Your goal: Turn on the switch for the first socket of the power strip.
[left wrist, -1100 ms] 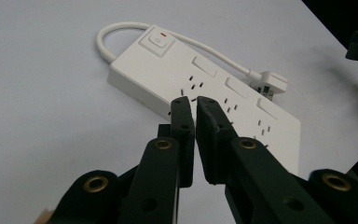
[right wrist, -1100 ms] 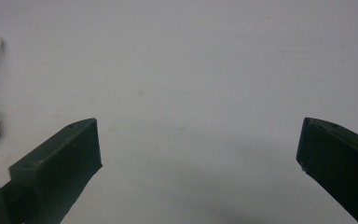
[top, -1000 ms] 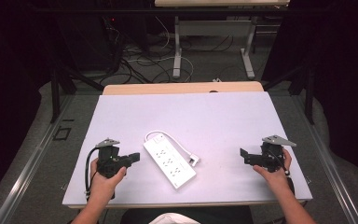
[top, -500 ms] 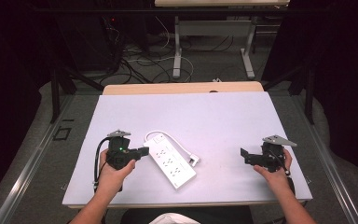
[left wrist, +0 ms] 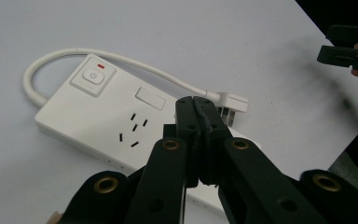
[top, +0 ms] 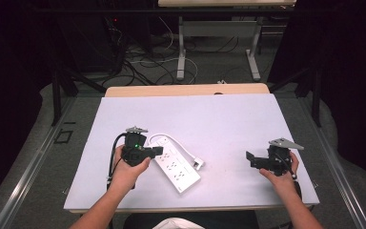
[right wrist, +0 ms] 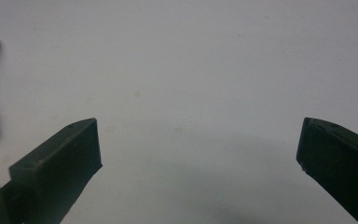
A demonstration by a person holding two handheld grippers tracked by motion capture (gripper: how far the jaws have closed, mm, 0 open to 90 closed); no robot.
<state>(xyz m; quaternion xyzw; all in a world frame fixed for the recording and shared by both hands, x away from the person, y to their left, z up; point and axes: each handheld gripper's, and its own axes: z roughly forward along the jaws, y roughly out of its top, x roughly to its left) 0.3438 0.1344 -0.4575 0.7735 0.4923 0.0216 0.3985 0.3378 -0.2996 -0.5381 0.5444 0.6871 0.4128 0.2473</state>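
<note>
A white power strip lies slantwise on the white table, its short cord looping back to a flat plug. In the left gripper view the power strip shows a power button with a red light, and the plug rests by its side. My left gripper hovers over the strip's near-left part, shut with nothing between its jaws. My right gripper sits near the table's right side, open and empty, well apart from the strip.
Beyond the table's far edge a wooden strip runs, with cables and desk legs on the floor behind. The other hand's gripper appears at the left gripper view's upper right.
My left gripper has moved right and forward, from the table's left side to just over the power strip. The right gripper has stayed in place, open.
</note>
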